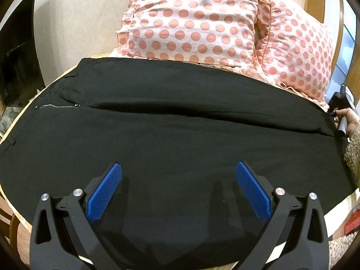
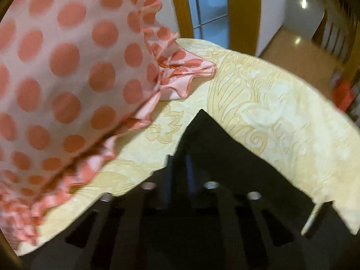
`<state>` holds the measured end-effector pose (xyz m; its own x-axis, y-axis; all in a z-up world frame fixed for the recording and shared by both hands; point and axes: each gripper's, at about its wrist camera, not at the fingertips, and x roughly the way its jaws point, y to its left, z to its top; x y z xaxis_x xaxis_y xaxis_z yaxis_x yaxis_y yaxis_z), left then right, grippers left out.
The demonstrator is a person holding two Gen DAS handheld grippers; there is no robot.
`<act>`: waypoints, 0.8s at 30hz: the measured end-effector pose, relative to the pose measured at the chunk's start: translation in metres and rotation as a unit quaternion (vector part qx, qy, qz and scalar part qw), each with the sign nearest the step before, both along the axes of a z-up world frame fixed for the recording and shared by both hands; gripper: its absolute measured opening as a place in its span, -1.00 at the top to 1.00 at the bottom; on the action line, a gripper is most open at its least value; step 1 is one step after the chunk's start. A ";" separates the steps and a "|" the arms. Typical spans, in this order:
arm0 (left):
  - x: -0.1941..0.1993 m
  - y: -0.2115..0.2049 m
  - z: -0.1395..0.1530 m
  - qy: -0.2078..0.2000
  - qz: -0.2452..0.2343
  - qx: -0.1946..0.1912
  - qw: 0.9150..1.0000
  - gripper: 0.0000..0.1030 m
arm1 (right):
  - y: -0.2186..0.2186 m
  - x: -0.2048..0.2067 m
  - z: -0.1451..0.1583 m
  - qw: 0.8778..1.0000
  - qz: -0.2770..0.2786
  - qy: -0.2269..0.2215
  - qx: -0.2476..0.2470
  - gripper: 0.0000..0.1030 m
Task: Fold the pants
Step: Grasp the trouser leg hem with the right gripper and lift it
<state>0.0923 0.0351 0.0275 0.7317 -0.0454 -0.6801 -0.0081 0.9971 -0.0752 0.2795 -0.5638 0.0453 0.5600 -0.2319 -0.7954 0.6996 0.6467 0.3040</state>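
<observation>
Black pants (image 1: 171, 135) lie flat across the bed, folded lengthwise, with the zipper at the left. My left gripper (image 1: 178, 168) is open just above the near part of the pants, blue pads (image 1: 105, 193) wide apart, holding nothing. My right gripper (image 2: 180, 162) has its fingers close together at a black corner of the pants (image 2: 202, 135), over the yellow patterned bedsheet (image 2: 270, 112); the view is blurred. In the left wrist view the right gripper (image 1: 337, 112) sits at the pants' far right end, held by a hand.
Two pink polka-dot ruffled pillows (image 1: 202, 22) (image 2: 67, 67) lie just beyond the pants. A dark screen (image 1: 18, 67) stands at the left. A wooden door frame (image 2: 243, 11) and a tiled floor lie past the bed edge. A red object (image 2: 342, 96) is at the right.
</observation>
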 end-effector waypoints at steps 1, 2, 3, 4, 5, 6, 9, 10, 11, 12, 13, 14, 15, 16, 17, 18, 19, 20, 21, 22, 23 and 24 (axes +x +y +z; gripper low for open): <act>-0.002 0.000 0.001 -0.001 0.000 -0.001 1.000 -0.97 | 0.000 -0.008 0.004 1.000 0.004 -0.024 0.005 0.94; -0.004 0.000 0.002 -0.003 -0.001 -0.002 1.000 -0.97 | 0.000 -0.017 0.010 0.999 0.012 -0.049 0.006 0.94; -0.008 0.001 0.004 -0.006 0.000 -0.002 1.000 -0.97 | -0.002 -0.026 0.015 0.997 0.022 -0.074 0.005 0.95; -0.010 0.001 0.005 -0.008 0.001 -0.002 1.000 -0.97 | 0.002 -0.042 0.025 0.994 0.036 -0.105 0.002 0.95; -0.013 0.001 0.007 -0.011 0.001 -0.003 1.000 -0.97 | 0.006 -0.059 0.035 0.990 0.049 -0.135 0.003 0.95; -0.015 0.002 0.008 -0.013 0.002 -0.004 1.000 -0.97 | 0.008 -0.070 0.043 0.986 0.057 -0.155 0.005 0.95; -0.022 0.003 0.011 -0.018 0.003 -0.009 1.000 -0.97 | 0.018 -0.131 0.062 0.969 0.086 -0.232 0.017 0.95; -0.024 0.003 0.011 -0.019 0.002 -0.011 1.000 -0.97 | 0.025 -0.163 0.066 0.961 0.096 -0.259 0.019 0.95; -0.025 0.003 0.011 -0.019 0.001 -0.013 1.000 -0.97 | 0.030 -0.182 0.067 0.958 0.100 -0.268 0.019 0.95; -0.026 0.002 0.011 -0.019 0.000 -0.015 1.000 -0.97 | 0.032 -0.200 0.065 0.956 0.103 -0.275 0.019 0.95; -0.028 0.001 0.011 -0.018 -0.002 -0.017 1.000 -0.97 | 0.039 -0.226 0.057 0.956 0.106 -0.274 0.013 0.95; -0.029 0.000 0.012 -0.019 -0.006 -0.018 1.000 -0.97 | 0.044 -0.246 0.048 0.960 0.103 -0.260 0.009 0.95; -0.030 -0.002 0.012 -0.019 -0.008 -0.017 1.000 -0.97 | 0.046 -0.253 0.041 0.962 0.101 -0.253 0.012 0.95; -0.031 -0.004 0.013 -0.021 -0.011 -0.016 1.000 -0.97 | 0.046 -0.266 0.028 0.965 0.095 -0.241 0.025 0.95; -0.032 -0.005 0.014 -0.023 -0.012 -0.015 1.000 -0.97 | 0.045 -0.276 0.018 0.968 0.086 -0.234 0.034 0.95; -0.033 -0.006 0.016 -0.025 -0.014 -0.014 0.999 -0.97 | 0.041 -0.282 0.009 0.970 0.075 -0.227 0.039 0.95; -0.035 -0.007 0.018 -0.031 -0.015 -0.015 0.999 -0.97 | 0.040 -0.289 0.001 0.972 0.065 -0.220 0.041 0.95; -0.037 -0.008 0.020 -0.034 -0.015 -0.015 0.999 -0.97 | 0.038 -0.292 -0.003 0.973 0.061 -0.215 0.048 0.95; -0.038 -0.008 0.022 -0.037 -0.014 -0.015 0.999 -0.97 | 0.036 -0.293 -0.007 0.974 0.059 -0.212 0.056 0.95; -0.039 -0.007 0.024 -0.038 -0.010 -0.015 0.999 -0.97 | 0.032 -0.293 -0.012 0.973 0.058 -0.209 0.078 0.95; -0.039 -0.006 0.025 -0.038 -0.007 -0.016 0.999 -0.97 | 0.029 -0.295 -0.016 0.971 0.056 -0.208 0.101 0.93; -0.040 -0.005 0.025 -0.037 -0.004 -0.018 0.999 -0.97 | 0.026 -0.293 -0.021 0.968 0.056 -0.206 0.133 0.86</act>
